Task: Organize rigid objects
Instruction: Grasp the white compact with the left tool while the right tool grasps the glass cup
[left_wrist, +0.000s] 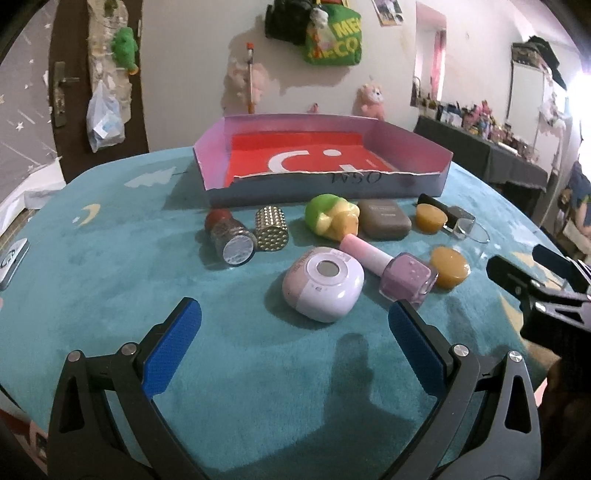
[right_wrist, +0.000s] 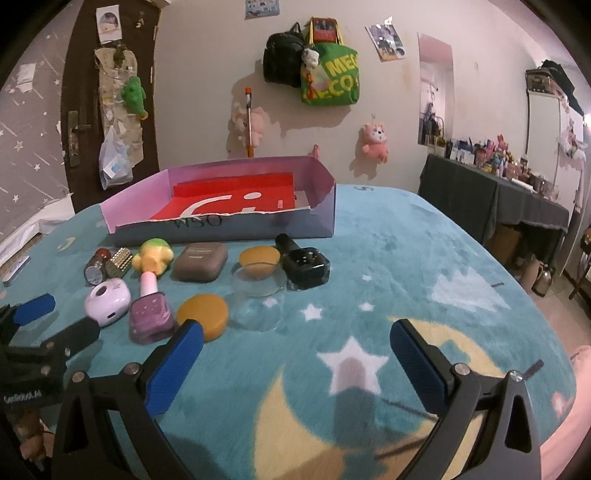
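Observation:
Small rigid objects lie on a teal blanket before a shallow pink box (left_wrist: 410, 181) (right_wrist: 325, 173) with a red sheet inside. They are a glitter jar (left_wrist: 231, 240), a studded gold cylinder (left_wrist: 271, 229), a green-yellow toy (left_wrist: 330, 218), a brown case (left_wrist: 384, 219), a white-pink round device (left_wrist: 323, 284) (right_wrist: 107, 301), a pink nail polish (left_wrist: 395, 273) (right_wrist: 149, 314), two amber discs (left_wrist: 448, 266) (right_wrist: 203, 314), a clear dish (right_wrist: 258, 286) and a black bottle (right_wrist: 304, 264). My left gripper (left_wrist: 295, 328) is open, just short of the round device. My right gripper (right_wrist: 295, 354) is open and empty.
A silver flat object (left_wrist: 13, 258) lies at the blanket's left edge. A dark-clothed table with many small items (right_wrist: 498, 199) stands at the right. Bags and plush toys hang on the wall behind the box.

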